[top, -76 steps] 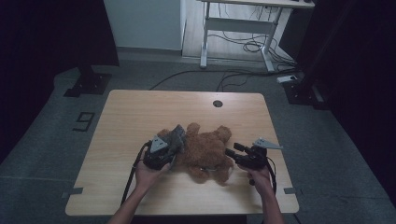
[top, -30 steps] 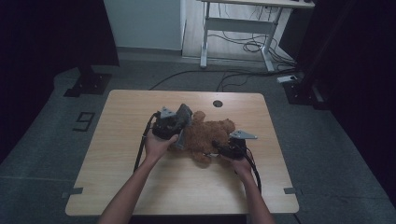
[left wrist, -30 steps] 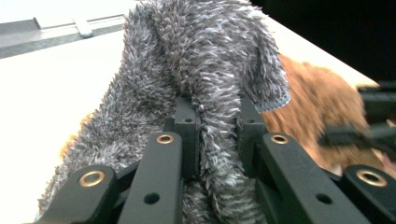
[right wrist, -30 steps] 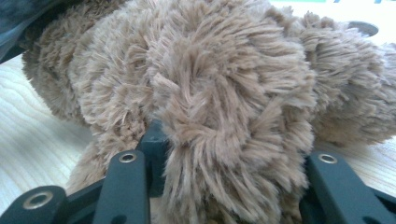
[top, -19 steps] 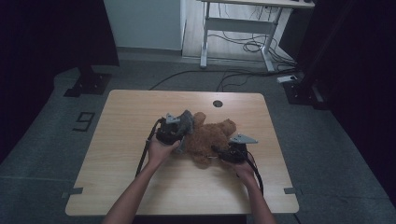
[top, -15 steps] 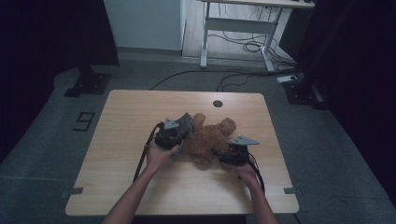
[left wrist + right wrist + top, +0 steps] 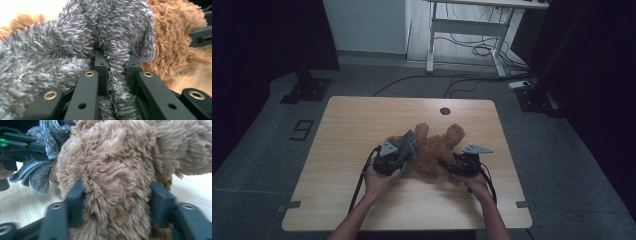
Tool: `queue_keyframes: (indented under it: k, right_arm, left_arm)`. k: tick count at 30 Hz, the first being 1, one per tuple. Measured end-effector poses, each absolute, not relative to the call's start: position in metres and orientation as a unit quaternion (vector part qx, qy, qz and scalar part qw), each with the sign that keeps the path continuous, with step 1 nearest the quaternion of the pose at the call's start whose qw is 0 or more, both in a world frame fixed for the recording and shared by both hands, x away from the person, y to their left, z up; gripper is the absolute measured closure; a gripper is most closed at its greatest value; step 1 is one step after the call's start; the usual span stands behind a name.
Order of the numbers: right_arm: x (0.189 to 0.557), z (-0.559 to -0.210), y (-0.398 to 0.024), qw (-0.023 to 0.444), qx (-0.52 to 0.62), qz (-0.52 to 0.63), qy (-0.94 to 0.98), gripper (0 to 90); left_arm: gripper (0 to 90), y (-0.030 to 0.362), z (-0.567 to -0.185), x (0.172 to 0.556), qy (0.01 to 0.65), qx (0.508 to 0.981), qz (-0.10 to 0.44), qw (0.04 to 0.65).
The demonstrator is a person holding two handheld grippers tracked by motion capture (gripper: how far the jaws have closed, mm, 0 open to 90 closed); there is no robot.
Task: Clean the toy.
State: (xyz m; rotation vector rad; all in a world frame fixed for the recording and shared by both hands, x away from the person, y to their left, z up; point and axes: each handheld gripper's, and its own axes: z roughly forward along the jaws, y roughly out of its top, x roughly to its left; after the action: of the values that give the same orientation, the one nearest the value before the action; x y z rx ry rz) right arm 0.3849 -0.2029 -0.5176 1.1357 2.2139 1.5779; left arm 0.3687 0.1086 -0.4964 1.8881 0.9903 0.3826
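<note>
So, quick status: left gripper [image 7: 116, 70] pinched tight on fold of grey fuzzy cloth [image 7: 75, 42], holding it bunched right against brown teddy bear [image 7: 434, 150]. Guessing cloth goes on bear, hence close hold. Right gripper [image 7: 116, 192] straddling bear's plush limb, jaws just been closing, fur squeezed between them, probably steadying it. Bear lies mid wooden table [image 7: 362, 115], nearer my edge.

Brown fluffy teddy bear [image 7: 112, 177] seen very close, on light wooden table [image 7: 22, 202]. Part of bear sits between two black jaws of right gripper [image 7: 116, 202], fur pressed against both; jaws just been closing. Grey fuzzy cloth [image 7: 40, 173] hangs at left, beside bear, held up by left gripper [image 7: 17, 145].
</note>
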Motion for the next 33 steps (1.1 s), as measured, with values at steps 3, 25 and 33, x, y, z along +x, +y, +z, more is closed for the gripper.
queue_keyframes:
  k: [3,25,33]
  right_arm:
    - [0.378,-0.522,-0.205,0.097,0.378,0.53,0.753,50.8]
    - [0.368,-0.537,-0.208,0.112,0.397,0.536,0.737,57.7]
    - [0.367,-0.539,-0.209,0.112,0.392,0.539,0.736,57.8]
  left_arm:
    - [76.9,0.108,-0.495,0.366,0.403,0.771,0.152,0.469]
    - [75.6,-0.026,-0.462,0.379,0.326,0.826,0.161,0.431]
    - [75.6,0.019,-0.46,0.372,0.337,0.823,0.184,0.418]
